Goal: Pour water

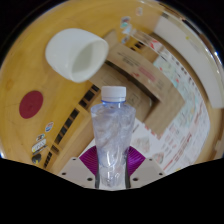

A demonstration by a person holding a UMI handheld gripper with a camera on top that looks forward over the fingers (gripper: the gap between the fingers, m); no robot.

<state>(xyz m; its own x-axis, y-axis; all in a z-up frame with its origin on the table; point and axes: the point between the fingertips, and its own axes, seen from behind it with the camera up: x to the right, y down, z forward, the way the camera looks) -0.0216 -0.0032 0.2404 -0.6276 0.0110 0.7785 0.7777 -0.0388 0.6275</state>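
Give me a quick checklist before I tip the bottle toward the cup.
1. Grasp: the gripper has the water bottle between its pink pads, which appear to press both sides: ok.
2. Bottle cap: white cap still on, so nothing can pour: not ok.
3. Target: the white cup stands beyond the bottle on the wooden table, mouth open: ok.
4. Path: no object between bottle and cup: ok.
5. Cup contents: inside not readable: cannot tell.
6. Nearby items: printed paper sheet lies beside the cup and could get wet: not ok.
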